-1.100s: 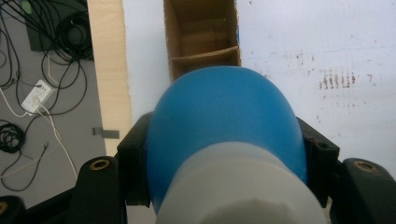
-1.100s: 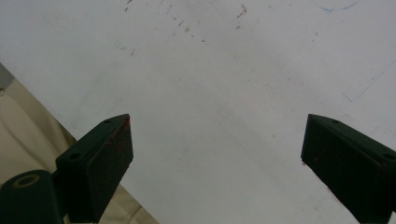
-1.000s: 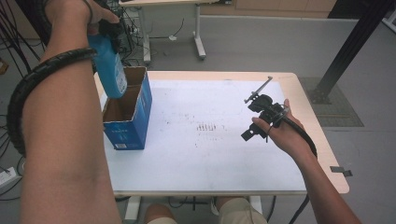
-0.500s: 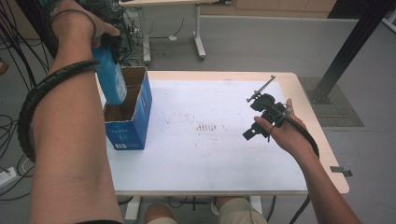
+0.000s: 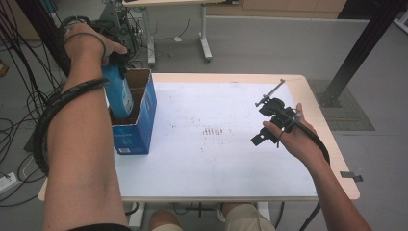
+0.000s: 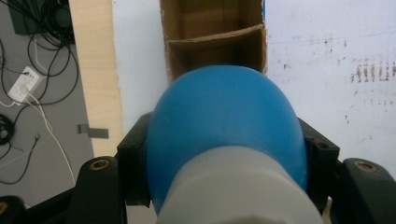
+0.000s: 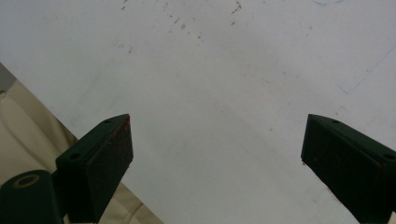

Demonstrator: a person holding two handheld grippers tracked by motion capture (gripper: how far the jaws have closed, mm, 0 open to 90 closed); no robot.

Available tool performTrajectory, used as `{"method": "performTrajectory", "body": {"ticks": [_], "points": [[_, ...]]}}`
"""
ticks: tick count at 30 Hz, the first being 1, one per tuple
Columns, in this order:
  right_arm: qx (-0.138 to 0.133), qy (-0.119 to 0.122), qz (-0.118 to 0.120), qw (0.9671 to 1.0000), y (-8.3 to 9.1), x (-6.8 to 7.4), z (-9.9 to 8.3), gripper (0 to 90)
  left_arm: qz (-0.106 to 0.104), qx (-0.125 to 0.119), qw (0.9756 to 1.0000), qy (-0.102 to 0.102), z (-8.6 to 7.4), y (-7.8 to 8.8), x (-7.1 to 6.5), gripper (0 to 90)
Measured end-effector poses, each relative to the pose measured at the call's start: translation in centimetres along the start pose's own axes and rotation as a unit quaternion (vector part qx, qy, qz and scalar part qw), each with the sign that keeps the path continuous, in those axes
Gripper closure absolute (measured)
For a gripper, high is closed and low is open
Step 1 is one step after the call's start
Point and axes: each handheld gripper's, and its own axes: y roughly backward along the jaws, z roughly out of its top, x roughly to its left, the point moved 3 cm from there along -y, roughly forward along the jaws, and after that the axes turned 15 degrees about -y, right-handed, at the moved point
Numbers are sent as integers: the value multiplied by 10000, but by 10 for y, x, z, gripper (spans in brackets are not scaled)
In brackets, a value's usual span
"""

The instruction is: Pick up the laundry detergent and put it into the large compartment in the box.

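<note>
Fingers of the left gripper (image 5: 114, 61) are squeezing a blue bottle (image 5: 119, 94) from both sides; in the left gripper view the black pads are pressing against its rounded blue body (image 6: 226, 121) just above a pale grey cap. The bottle is hanging below those fingers, its lower end sitting inside the open top of a blue cardboard box (image 5: 139, 130). Beyond the fingers, the box's brown inside (image 6: 212, 32) is showing a cardboard divider splitting it into compartments. The box is standing near the left edge of the white bench (image 5: 216, 159). Well apart, the right gripper (image 5: 269, 127) is hovering over the bench with its fingers (image 7: 105, 163) standing wide apart, gripping nothing, bare white surface lying between them.
</note>
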Motion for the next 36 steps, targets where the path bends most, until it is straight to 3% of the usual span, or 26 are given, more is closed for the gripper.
{"method": "performTrajectory", "body": {"ticks": [12, 24, 36], "points": [[7, -17, 0, 10000, -2, 0, -1, 92, -22, 106, 9999, -41, -1, -31, 1, 369], [20, -53, 0, 10000, -5, 0, -3, 92, -7, 270, 9995, -157, 0, -77, -6, 369], [25, -113, -9, 9999, -7, -1, -5, 92, -41, 275, 9993, -245, -1, -104, -9, 369]]}}
